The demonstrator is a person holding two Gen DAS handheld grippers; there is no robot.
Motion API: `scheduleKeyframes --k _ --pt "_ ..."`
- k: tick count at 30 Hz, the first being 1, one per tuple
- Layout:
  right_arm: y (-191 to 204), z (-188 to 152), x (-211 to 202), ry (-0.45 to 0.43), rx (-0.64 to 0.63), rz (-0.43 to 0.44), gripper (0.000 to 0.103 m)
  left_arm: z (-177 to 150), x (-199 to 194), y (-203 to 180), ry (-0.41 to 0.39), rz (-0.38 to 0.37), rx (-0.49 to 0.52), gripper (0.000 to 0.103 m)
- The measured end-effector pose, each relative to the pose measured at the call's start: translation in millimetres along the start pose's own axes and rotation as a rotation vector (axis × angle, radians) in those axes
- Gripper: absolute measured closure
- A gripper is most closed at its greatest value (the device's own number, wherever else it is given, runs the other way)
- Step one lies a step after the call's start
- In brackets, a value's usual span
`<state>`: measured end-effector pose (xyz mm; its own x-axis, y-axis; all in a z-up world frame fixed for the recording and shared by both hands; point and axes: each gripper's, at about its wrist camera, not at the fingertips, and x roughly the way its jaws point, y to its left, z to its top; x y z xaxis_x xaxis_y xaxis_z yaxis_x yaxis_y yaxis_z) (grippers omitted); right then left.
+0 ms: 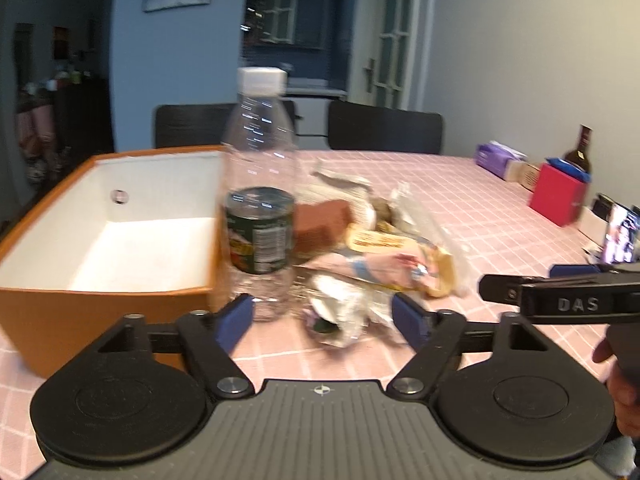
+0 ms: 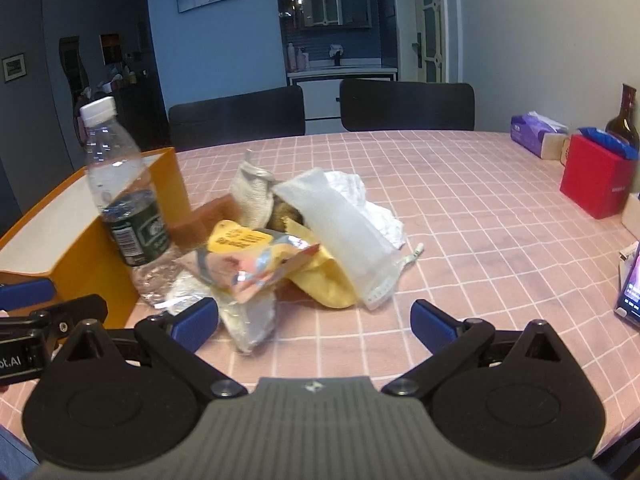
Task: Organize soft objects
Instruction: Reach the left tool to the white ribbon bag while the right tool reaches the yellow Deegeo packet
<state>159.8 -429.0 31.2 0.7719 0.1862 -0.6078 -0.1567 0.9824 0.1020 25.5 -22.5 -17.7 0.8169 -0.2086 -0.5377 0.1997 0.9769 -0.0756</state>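
Note:
A pile of soft things lies on the pink checked tablecloth: a white cloth pouch (image 2: 344, 236), a yellow cloth (image 2: 324, 284), a beige knitted cloth (image 2: 252, 196), a brown sponge block (image 1: 320, 220) (image 2: 208, 216), a foil snack packet (image 2: 256, 268) (image 1: 384, 268) and crumpled white wraps (image 1: 340, 308). A clear plastic bottle (image 1: 260, 184) (image 2: 120, 184) stands between the pile and an empty orange box (image 1: 120, 240) (image 2: 84, 240). My left gripper (image 1: 322, 312) is open just before the bottle and wraps. My right gripper (image 2: 316, 320) is open just before the pile.
A red box (image 2: 596, 184) (image 1: 556, 192), a purple tissue pack (image 2: 536, 132), a dark bottle (image 2: 624, 120) and a lit phone (image 2: 632, 284) stand at the table's right. Two black chairs (image 2: 404, 104) stand behind the table. The right gripper's body (image 1: 560, 300) shows at right in the left view.

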Motion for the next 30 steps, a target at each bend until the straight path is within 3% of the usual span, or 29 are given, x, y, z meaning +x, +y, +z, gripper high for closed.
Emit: scheduleKeyframes --k 3,6,12,18,21,24,25,27,30 --pt "-6.5 -1.1 11.0 0.021 -0.012 0.007 0.020 1.1 15.4 -4.1 0.027 -0.057 0.000 0.034" --pt "-9.8 0.0 23.3 0.036 0.006 0.059 0.023 1.5 33.8 -7.0 0.045 -0.081 0.003 0.040" --pt "3.3 12.3 40.5 0.039 0.038 0.158 0.028 1.4 61.2 -6.8 0.075 -0.031 0.041 0.043" --pt "27.4 25.3 65.2 0.067 0.006 0.197 0.029 1.3 78.2 -5.6 0.094 -0.004 0.065 0.040" --pt "29.8 25.5 78.2 0.104 0.028 0.208 0.053 0.4 82.4 -5.1 0.108 -0.022 0.059 0.039" --pt "29.7 24.1 78.9 0.086 0.019 0.191 0.063 -1.5 88.4 -6.0 0.118 -0.035 0.054 0.039" --pt "29.5 23.8 77.3 0.080 0.014 0.189 0.073 -2.2 89.5 -7.3 0.122 -0.031 0.055 0.041" --pt "30.1 22.6 72.8 0.061 -0.002 0.180 0.083 -3.7 90.7 -7.6 0.120 -0.028 0.058 0.061" --pt "29.6 20.1 66.3 0.044 -0.017 0.181 0.090 -3.7 87.3 -6.4 0.110 -0.045 0.036 0.074"
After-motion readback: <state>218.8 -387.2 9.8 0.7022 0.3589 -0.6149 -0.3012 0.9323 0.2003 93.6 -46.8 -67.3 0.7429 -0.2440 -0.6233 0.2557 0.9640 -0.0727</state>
